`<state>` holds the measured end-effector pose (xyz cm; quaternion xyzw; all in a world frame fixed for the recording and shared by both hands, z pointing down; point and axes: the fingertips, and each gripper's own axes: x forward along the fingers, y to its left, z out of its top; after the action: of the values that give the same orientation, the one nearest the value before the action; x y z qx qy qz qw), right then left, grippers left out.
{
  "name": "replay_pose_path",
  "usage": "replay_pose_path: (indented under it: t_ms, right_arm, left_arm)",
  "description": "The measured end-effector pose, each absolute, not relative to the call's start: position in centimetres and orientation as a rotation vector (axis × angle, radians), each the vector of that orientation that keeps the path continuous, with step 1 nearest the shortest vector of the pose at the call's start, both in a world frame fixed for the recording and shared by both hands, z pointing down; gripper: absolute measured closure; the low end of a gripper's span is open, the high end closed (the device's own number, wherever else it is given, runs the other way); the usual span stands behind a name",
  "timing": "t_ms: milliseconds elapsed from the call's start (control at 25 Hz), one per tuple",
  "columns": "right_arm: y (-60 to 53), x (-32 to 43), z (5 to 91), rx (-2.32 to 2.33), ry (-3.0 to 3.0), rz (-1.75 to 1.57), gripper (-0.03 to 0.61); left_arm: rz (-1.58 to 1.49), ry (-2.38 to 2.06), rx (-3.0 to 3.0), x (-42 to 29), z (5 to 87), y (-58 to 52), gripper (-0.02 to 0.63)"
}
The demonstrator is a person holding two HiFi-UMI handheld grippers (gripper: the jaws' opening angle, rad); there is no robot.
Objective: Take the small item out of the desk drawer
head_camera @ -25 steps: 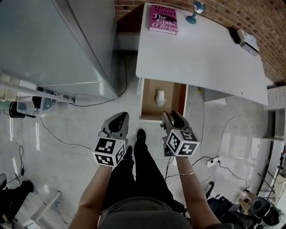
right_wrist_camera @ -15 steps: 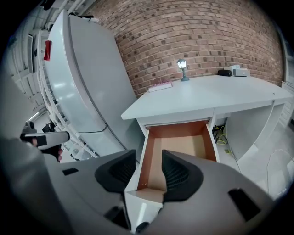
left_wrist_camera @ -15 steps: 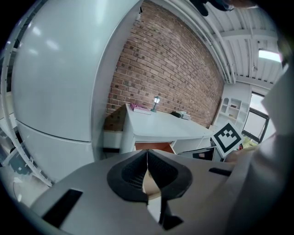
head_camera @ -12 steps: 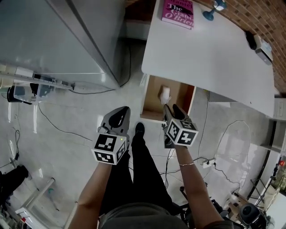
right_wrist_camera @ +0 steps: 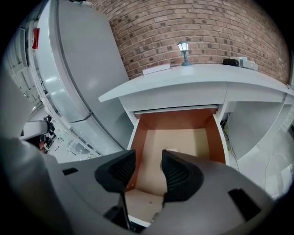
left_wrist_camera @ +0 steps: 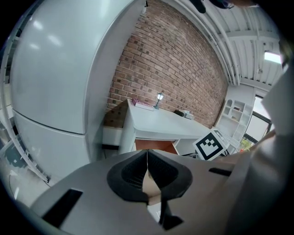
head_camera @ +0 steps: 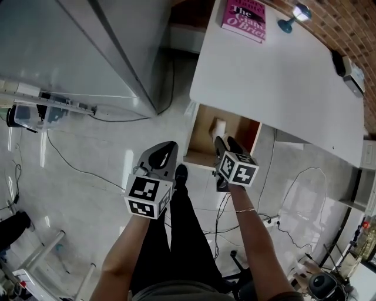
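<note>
The desk drawer [head_camera: 236,130] [right_wrist_camera: 151,137] is pulled open under the white desk [head_camera: 276,76]. A small white item [head_camera: 218,127] lies on the drawer's floor; in the right gripper view only its edge [right_wrist_camera: 172,150] peeks above one pad. My right gripper [head_camera: 225,143] [right_wrist_camera: 148,158] hovers over the drawer's front edge, tilted down into it, jaws open with nothing between them. My left gripper [head_camera: 166,149] [left_wrist_camera: 147,155] is shut and empty, held over the floor to the left of the drawer.
A tall grey cabinet [head_camera: 88,47] stands left of the desk. On the desk top lie a pink book [head_camera: 244,13], a small lamp [head_camera: 296,14] and a dark device [head_camera: 349,64]. Cables [head_camera: 76,167] run across the pale floor. The person's legs [head_camera: 188,235] are below the grippers.
Both grippers have sunk and moved toward the desk. The right one has come from short of the drawer's front to over its front edge. Jaws look unchanged.
</note>
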<state>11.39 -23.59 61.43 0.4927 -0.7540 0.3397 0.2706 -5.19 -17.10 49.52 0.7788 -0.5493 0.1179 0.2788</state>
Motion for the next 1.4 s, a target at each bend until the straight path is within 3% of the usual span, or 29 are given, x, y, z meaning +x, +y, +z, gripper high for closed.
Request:
replay_pose_path:
  t_ms: [1400]
  right_arm:
    - [-28.6, 13.7, 75.2, 1.239, -1.760, 0.918, 0.365]
  left_arm:
    - [0.306, -1.536, 1.974, -6.6, 54.9, -19.4, 0.591]
